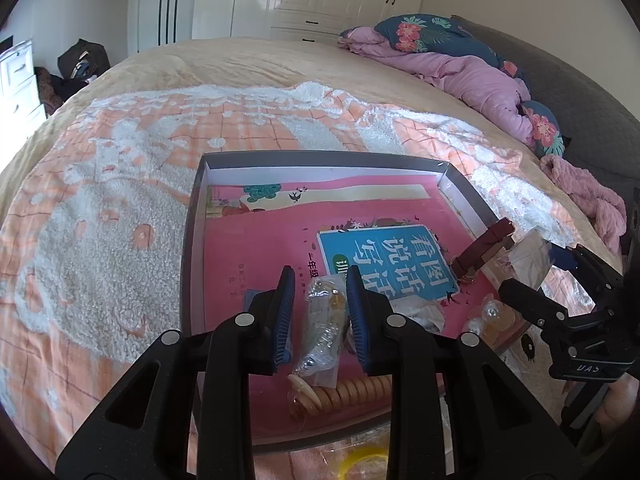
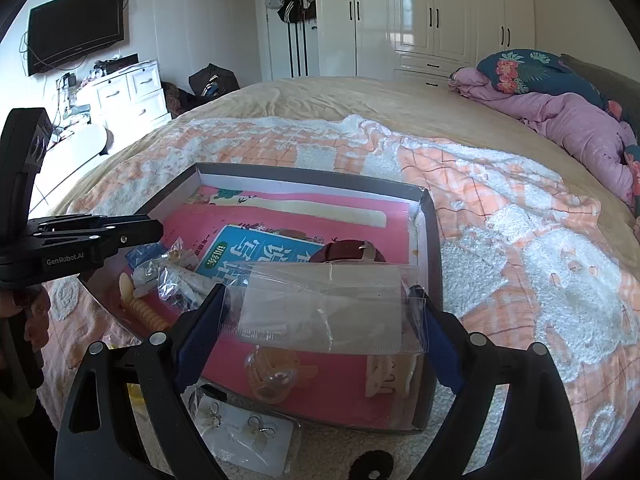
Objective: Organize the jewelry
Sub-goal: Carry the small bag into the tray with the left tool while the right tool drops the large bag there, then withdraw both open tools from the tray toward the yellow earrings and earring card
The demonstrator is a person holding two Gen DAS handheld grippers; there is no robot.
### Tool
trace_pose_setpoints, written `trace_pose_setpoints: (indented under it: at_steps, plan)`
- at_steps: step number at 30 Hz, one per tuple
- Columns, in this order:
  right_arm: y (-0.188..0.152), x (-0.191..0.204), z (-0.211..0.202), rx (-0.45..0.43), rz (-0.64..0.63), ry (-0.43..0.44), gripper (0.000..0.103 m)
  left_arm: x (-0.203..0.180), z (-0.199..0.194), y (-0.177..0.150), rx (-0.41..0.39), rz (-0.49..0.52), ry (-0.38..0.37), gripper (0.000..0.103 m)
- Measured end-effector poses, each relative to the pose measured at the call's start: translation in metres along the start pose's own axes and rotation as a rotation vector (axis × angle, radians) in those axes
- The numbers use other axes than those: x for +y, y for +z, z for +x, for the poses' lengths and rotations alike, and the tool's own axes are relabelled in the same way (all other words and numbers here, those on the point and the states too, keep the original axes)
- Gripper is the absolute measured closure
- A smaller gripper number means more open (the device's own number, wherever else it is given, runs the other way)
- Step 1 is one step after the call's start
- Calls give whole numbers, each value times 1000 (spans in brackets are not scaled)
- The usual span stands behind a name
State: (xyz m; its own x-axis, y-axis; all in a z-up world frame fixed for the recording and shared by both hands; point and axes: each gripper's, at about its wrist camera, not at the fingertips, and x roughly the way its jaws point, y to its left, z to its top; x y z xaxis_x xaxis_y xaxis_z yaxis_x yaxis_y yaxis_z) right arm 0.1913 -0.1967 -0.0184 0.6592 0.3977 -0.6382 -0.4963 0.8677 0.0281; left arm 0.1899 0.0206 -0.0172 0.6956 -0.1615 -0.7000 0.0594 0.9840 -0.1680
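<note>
clear plastic bag (image 2: 324,306) spans the right gripper (image 2: 320,320), whose wide-spread jaws seem to pinch its two ends above the box (image 2: 430,240) on the bed. left gripper (image 1: 318,316) sits open around a small jewelry packet (image 1: 324,328) inside the box. next, i judge, comes closing on that packet. bag contents are unclear.
</note>
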Motion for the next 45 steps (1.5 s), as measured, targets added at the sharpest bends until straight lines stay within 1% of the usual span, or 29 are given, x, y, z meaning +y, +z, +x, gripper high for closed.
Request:
trace_pose_setpoints:
  at_steps: [6, 14, 18, 21, 24, 26, 27, 28, 33, 34, 40, 41, 45]
  plan:
    - [-3, -2, 6, 19, 5, -7, 14, 0, 0, -1, 3, -1, -1, 84]
    - [-5, -3, 4, 13, 17, -7, 6, 0, -3, -3, 3, -1, 1, 84]
    - [-5, -3, -5, -9, 33, -2, 5, -1, -7, -3, -1, -3, 2, 84]
    - [-5, -3, -14, -37, 38, -3, 4, -1, -11, -4, -3, -4, 4, 82]
    - [-5, -4, -23, -54, 48, -4, 4, -2, -17, -3, -7, -6, 7, 70]
    - [-5, -5, -27, -61, 56, -3, 4, -4, -21, -3, -11, -3, 9, 68]
    - [-5, -6, -29, -63, 61, -3, 4, -4, -23, -3, -14, -1, 12, 66]
    - [-5, -7, -30, -66, 66, -2, 4, -5, -24, -2, -15, 0, 12, 61]
    - [-7, -9, -40, -84, 79, -7, 4, -9, -34, -2, -27, 6, 16, 48]
    - [-7, -9, -41, -87, 82, -6, 4, -10, -35, -2, -30, 6, 17, 42]
    - [-7, -10, -52, -113, 94, -7, 4, -12, -46, -1, -49, 9, 31, 26]
    - [-7, -10, -54, -117, 94, -6, 4, -13, -48, -1, -51, 9, 35, 24]
    - [-6, -9, -60, -129, 95, -7, 4, -13, -55, -1, -61, 1, 51, 11]
